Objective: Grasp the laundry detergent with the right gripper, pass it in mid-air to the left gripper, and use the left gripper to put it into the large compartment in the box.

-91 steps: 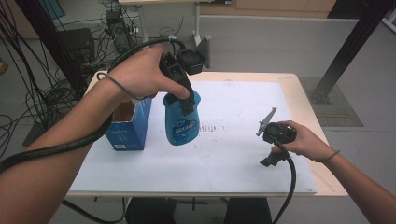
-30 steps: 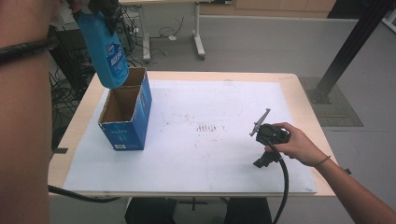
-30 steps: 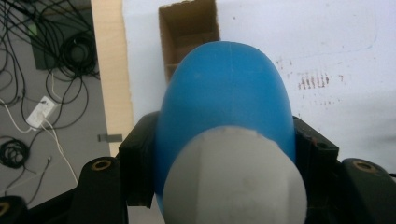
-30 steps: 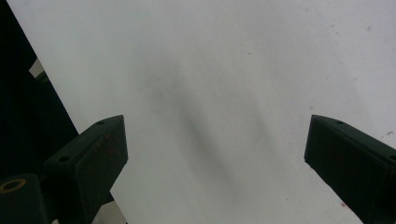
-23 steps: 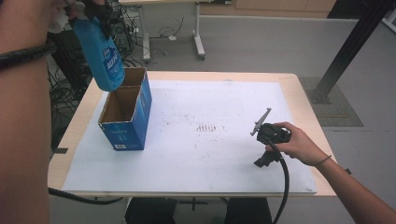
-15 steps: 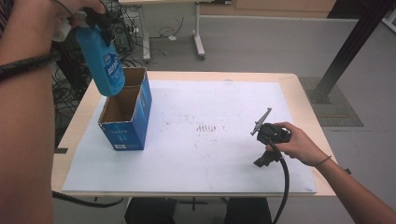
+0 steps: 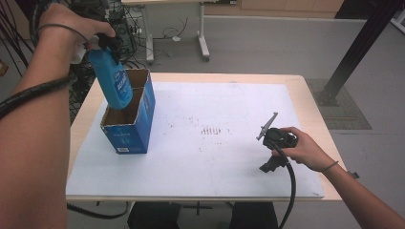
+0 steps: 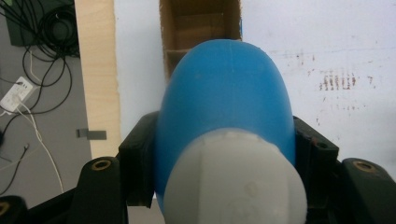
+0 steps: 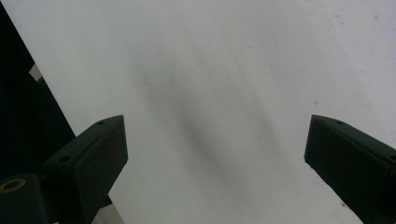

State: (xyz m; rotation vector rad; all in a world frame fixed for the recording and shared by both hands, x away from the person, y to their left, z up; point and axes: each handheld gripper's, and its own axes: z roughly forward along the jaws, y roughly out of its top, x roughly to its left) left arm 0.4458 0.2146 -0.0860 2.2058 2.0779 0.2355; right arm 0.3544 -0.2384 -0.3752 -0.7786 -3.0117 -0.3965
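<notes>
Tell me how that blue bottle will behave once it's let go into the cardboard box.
The blue bottle looks rigid and smooth, so probably slippery. It hangs tilted over the cardboard box, so it may drop askew. The open box seems light and could shift.

Even, bright overhead light, soft shadows on the white sheet [image 9: 233, 70]; close bottle cap [image 8: 233, 182] blurs out of focus

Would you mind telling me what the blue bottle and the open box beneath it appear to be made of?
The blue bottle looks like moulded plastic: a smooth, slightly glossy skin with a faint seam line, and a matt white cap, probably plastic too. The open box looks like cardboard: raw brown inner walls and cut edges, with a printed blue outside.
</notes>
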